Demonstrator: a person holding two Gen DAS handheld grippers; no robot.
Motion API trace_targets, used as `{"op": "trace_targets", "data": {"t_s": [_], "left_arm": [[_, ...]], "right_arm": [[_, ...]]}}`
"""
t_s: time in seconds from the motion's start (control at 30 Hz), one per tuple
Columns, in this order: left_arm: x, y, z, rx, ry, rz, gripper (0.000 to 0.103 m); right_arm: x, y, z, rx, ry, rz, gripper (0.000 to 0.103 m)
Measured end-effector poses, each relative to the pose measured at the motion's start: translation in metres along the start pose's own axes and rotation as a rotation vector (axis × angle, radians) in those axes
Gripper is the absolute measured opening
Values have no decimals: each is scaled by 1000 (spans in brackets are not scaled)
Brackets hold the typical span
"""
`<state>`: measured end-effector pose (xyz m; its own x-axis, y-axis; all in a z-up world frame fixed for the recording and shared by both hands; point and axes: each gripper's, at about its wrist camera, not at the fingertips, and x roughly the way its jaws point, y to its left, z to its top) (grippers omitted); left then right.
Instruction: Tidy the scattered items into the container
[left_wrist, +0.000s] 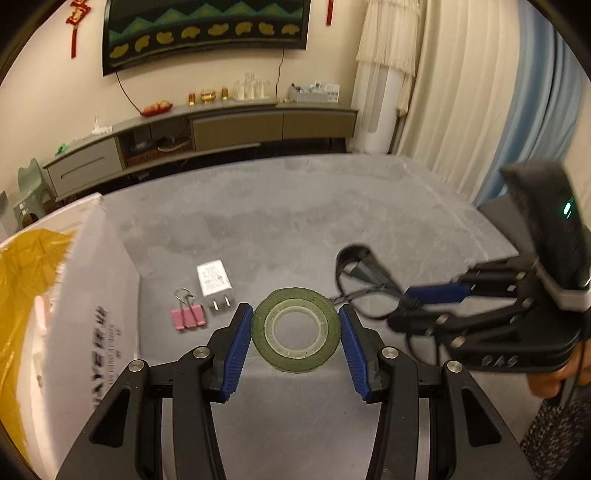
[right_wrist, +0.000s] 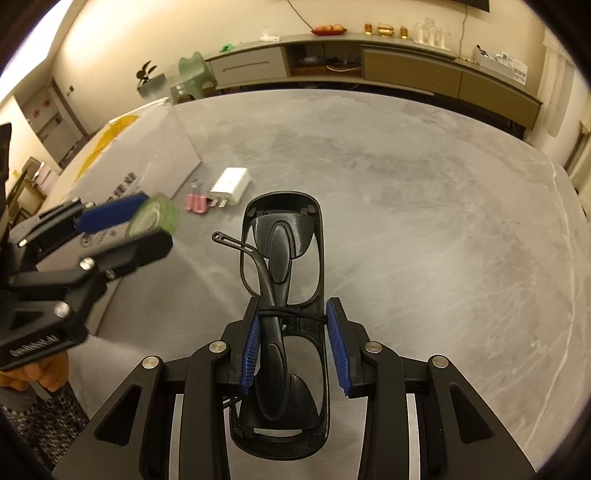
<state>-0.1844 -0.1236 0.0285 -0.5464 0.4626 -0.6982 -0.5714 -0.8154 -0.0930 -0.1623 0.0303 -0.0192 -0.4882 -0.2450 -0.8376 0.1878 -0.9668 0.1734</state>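
Observation:
My left gripper (left_wrist: 295, 310) is shut on a green tape roll (left_wrist: 295, 363), its blue pads pressed on both sides. The right wrist view shows that gripper (right_wrist: 155, 221) holding the roll (right_wrist: 157, 216) above the table beside the white box (right_wrist: 147, 155). My right gripper (right_wrist: 293, 304) is shut on folded black glasses (right_wrist: 280, 243), which stick out ahead of the fingers with a thin cord around them. From the left wrist, the right gripper (left_wrist: 400, 308) and glasses (left_wrist: 356, 258) are at the right. A white charger (left_wrist: 215, 284) and pink binder clips (left_wrist: 187, 317) lie by the box (left_wrist: 92, 295).
The box holds a yellow bag (left_wrist: 26, 280) and stands at the left of the grey table (left_wrist: 295, 206). A low cabinet (left_wrist: 236, 125) runs along the far wall, with curtains (left_wrist: 461, 92) at the right. A hand (right_wrist: 40, 373) holds the left gripper's handle.

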Motion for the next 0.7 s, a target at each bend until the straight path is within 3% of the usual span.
{"op": "trace_targets", "data": {"t_s": [0.7], "left_arm": [[-131,31,-6,-43,-191,1,49]], "right_arm": [[-55,91,-13,14,-203,61,36]]}}
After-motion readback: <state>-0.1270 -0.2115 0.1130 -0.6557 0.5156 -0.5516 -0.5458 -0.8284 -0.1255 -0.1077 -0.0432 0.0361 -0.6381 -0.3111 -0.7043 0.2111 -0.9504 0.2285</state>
